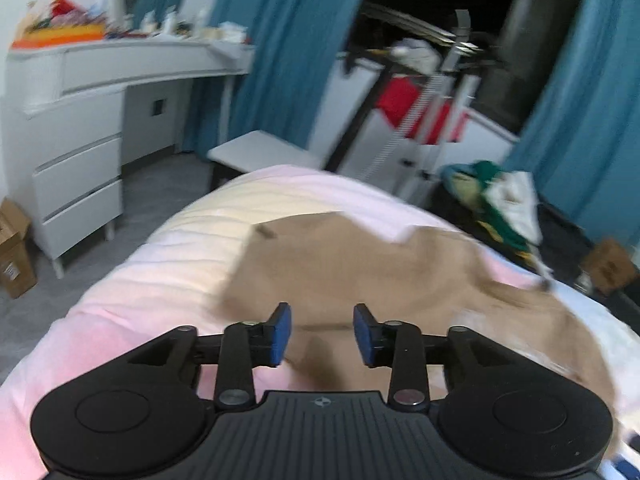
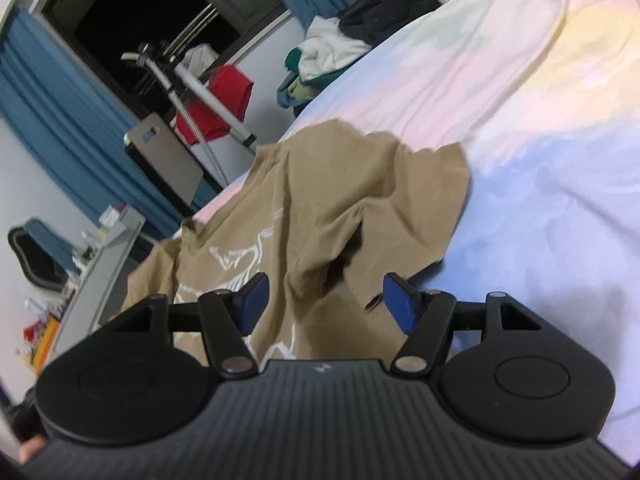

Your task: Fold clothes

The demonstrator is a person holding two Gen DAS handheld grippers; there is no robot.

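A tan T-shirt lies crumpled on a bed with a pastel pink, yellow and blue sheet. In the right wrist view the shirt shows a white print and raised folds. My left gripper is open and empty, hovering just above the shirt's near edge. My right gripper is open and empty, with its blue pads on either side of a raised fold of the shirt, close above it.
A pile of other clothes lies at the bed's far right edge, also in the right wrist view. A white drawer desk, a small white bench, a drying rack with red garments and blue curtains surround the bed.
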